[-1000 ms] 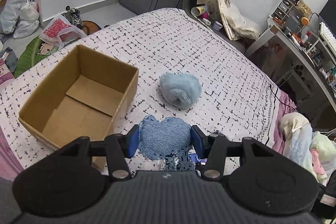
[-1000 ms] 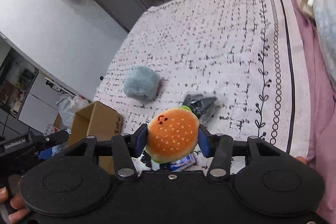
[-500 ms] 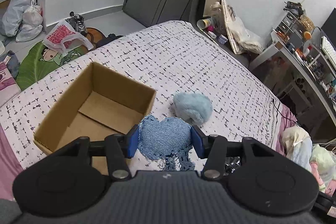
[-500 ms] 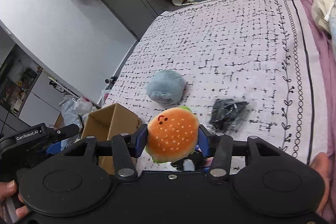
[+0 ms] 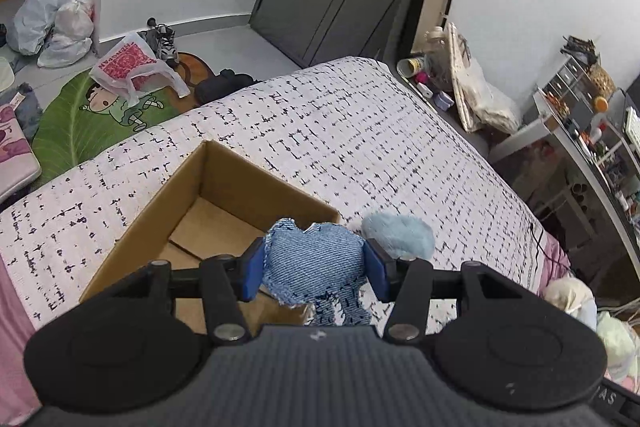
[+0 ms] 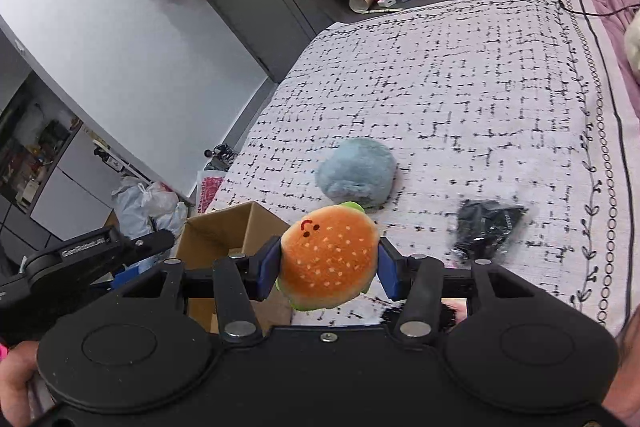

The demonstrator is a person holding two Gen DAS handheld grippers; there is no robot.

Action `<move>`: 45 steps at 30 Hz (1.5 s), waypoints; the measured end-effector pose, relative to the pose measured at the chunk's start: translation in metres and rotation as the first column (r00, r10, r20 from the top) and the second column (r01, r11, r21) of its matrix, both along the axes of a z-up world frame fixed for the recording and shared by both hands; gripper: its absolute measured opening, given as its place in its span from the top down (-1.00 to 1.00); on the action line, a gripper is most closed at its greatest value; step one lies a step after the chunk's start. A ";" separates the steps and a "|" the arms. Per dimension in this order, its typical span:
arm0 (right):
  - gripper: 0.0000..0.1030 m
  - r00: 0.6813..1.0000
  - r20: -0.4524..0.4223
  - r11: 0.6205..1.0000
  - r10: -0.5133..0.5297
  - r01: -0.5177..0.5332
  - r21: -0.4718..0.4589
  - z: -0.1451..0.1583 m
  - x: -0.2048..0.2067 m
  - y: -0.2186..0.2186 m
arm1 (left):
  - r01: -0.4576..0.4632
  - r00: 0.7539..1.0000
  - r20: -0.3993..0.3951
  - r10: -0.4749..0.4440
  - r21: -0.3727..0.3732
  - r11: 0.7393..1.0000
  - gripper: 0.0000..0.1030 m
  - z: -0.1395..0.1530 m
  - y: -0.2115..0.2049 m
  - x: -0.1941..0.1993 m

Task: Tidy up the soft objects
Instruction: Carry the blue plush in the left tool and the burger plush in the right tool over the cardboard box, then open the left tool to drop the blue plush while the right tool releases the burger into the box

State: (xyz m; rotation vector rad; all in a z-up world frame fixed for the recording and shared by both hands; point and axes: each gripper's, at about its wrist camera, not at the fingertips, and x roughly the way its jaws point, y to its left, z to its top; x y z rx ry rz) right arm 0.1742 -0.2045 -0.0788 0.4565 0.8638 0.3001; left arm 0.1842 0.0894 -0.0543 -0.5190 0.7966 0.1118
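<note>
Left gripper (image 5: pixel 314 269): jaws pressed in on the denim heart (image 5: pixel 312 263), which bulges between the blue pads; its frayed lower edge hangs free.
Right gripper (image 6: pixel 328 271): jaws closed against both sides of the burger plush (image 6: pixel 330 261), squeezing it slightly.
Cardboard box (image 5: pixel 224 183): open and seemingly empty on the bed (image 5: pixel 360 147), just beyond the left gripper; in the right view it sits near left, below the burger.
Blue fluffy plush (image 6: pixel 356 177): lies loose on the bed, just right of the box's far corner.
Black bundle (image 6: pixel 486 223): loose on the bed, right of the fluffy plush; blurred, so I cannot tell what it is.
Risk, early release: the denim heart sits about over the box's near right wall; let go here, it may land on the rim and tip out.
Risk, crowding: both grippers head for one small box and could knock together or shove it.
Risk, snag: the heart's frayed edge might catch on a pad when the jaws part.
</note>
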 end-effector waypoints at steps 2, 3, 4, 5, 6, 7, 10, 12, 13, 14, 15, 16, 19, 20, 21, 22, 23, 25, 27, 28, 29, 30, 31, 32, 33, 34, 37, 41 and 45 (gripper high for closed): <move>0.05 1.000 0.002 1.000 0.004 -0.004 -0.005 0.001 0.002 0.008 | -0.008 1.000 -0.001 0.008 -0.006 1.000 0.01 -0.006 0.004 0.005; 0.05 1.000 0.003 1.000 0.008 -0.008 -0.007 0.002 0.004 0.012 | -0.012 1.000 -0.002 0.012 -0.009 1.000 0.01 -0.008 0.006 0.006; 0.05 1.000 0.003 1.000 0.010 -0.010 -0.007 0.002 0.005 0.015 | -0.016 1.000 -0.003 0.016 -0.013 1.000 0.01 -0.011 0.008 0.008; 0.05 1.000 0.003 1.000 0.013 -0.013 -0.007 0.002 0.006 0.019 | -0.019 1.000 -0.005 0.019 -0.015 1.000 0.01 -0.014 0.010 0.010; 0.05 1.000 0.001 1.000 0.016 -0.016 -0.007 0.001 0.008 0.022 | -0.022 1.000 -0.007 0.022 -0.016 1.000 0.01 -0.016 0.011 0.010; 0.05 1.000 0.000 1.000 0.019 -0.019 -0.007 0.000 0.010 0.025 | -0.025 1.000 -0.010 0.025 -0.019 1.000 0.01 -0.018 0.013 0.011; 0.05 1.000 -0.006 1.000 0.029 -0.029 -0.007 -0.003 0.015 0.038 | -0.034 0.999 -0.018 0.034 -0.028 0.999 0.01 -0.024 0.020 0.014; 0.05 0.999 -0.014 0.999 0.036 -0.036 -0.002 -0.005 0.020 0.046 | -0.042 0.999 -0.023 0.041 -0.033 0.999 0.01 -0.028 0.025 0.017; 0.05 0.999 -0.018 0.999 0.043 -0.043 -0.001 -0.007 0.022 0.051 | -0.047 0.999 -0.026 0.046 -0.036 0.998 0.01 -0.030 0.028 0.019; 0.05 0.999 -0.020 0.999 0.048 -0.048 -0.002 -0.007 0.024 0.055 | -0.052 0.998 -0.028 0.051 -0.041 0.998 0.01 -0.032 0.031 0.021; 0.05 0.998 -0.023 0.999 0.054 -0.054 -0.002 -0.008 0.027 0.060 | -0.058 0.998 -0.030 0.057 -0.044 0.997 0.01 -0.034 0.034 0.023; 0.05 0.998 -0.024 0.998 0.059 -0.059 -0.001 -0.009 0.028 0.065 | -0.065 0.998 -0.031 0.063 -0.045 0.997 0.01 -0.036 0.037 0.025; 0.05 0.997 -0.027 0.997 0.076 -0.076 -0.001 -0.011 0.035 0.078 | -0.082 0.997 -0.019 0.081 -0.045 0.996 0.00 -0.042 0.045 0.030; 0.05 0.996 -0.028 0.997 0.082 -0.082 0.000 -0.012 0.037 0.083 | -0.092 0.996 -0.011 0.091 -0.054 0.994 -0.01 -0.045 0.048 0.030; 0.05 0.996 -0.029 0.996 0.086 -0.086 0.001 -0.013 0.039 0.086 | -0.105 0.994 -0.007 0.105 -0.060 0.993 -0.01 -0.047 0.049 0.029; 0.05 0.995 -0.030 0.996 0.090 -0.090 0.003 -0.014 0.041 0.090 | -0.121 0.993 -0.005 0.121 -0.062 0.991 -0.02 -0.048 0.051 0.029; 0.05 0.995 -0.030 0.996 0.094 -0.093 0.005 -0.015 0.043 0.094 | -0.130 0.992 -0.004 0.130 -0.058 0.990 -0.02 -0.050 0.053 0.029; 0.05 0.994 -0.030 0.995 0.103 -0.103 0.009 -0.017 0.047 0.100 | -0.141 0.990 0.008 0.142 -0.066 0.988 -0.03 -0.053 0.057 0.029; 0.05 0.993 -0.035 0.994 0.113 -0.113 0.013 -0.020 0.051 0.109 | -0.159 0.987 0.024 0.161 -0.080 0.984 -0.05 -0.055 0.063 0.028; 0.05 0.992 -0.037 0.993 0.118 -0.118 0.014 -0.022 0.054 0.113 | -0.172 0.984 0.029 0.175 -0.086 0.981 -0.08 -0.056 0.066 0.028; 0.05 0.991 -0.035 0.992 0.128 -0.127 0.015 -0.023 0.055 0.118 | -0.188 0.981 0.034 0.192 -0.094 0.978 -0.14 -0.056 0.069 0.027; 0.05 0.990 -0.027 0.991 0.136 -0.135 0.016 -0.024 0.057 0.122 | -0.203 0.977 0.038 0.208 -0.104 0.974 -0.19 -0.057 0.072 0.027; 0.05 0.989 -0.022 0.989 0.147 -0.146 0.013 -0.025 0.058 0.127 | -0.213 0.975 0.045 0.219 -0.115 0.970 -0.28 -0.058 0.075 0.026; 0.05 0.988 -0.021 0.988 0.155 -0.155 0.011 -0.026 0.059 0.132 | -0.219 0.973 0.051 0.227 -0.126 0.968 -0.35 -0.059 0.078 0.025; 0.04 0.986 -0.023 0.987 0.162 -0.162 0.010 -0.027 0.060 0.137 | -0.223 0.971 0.053 0.232 -0.130 0.966 -0.37 -0.059 0.080 0.025; 0.04 0.985 -0.024 0.986 0.169 -0.169 0.009 -0.029 0.062 0.139 | -0.228 0.970 0.056 0.237 -0.132 0.965 -0.38 -0.060 0.081 0.025; 0.04 0.981 -0.027 0.982 0.191 -0.191 -0.007 -0.033 0.066 0.151 | -0.236 0.966 0.075 0.247 -0.135 0.962 -0.40 -0.058 0.084 0.022; 0.04 0.978 -0.038 0.979 0.204 -0.205 -0.011 -0.039 0.071 0.159 | -0.231 0.969 0.061 0.240 -0.134 0.964 -0.43 -0.063 0.087 0.022; -0.16 0.979 -0.006 0.979 0.203 -0.203 -0.005 -0.038 0.073 0.165 | -0.255 0.964 0.049 0.262 -0.127 0.959 -0.44 -0.065 0.092 0.018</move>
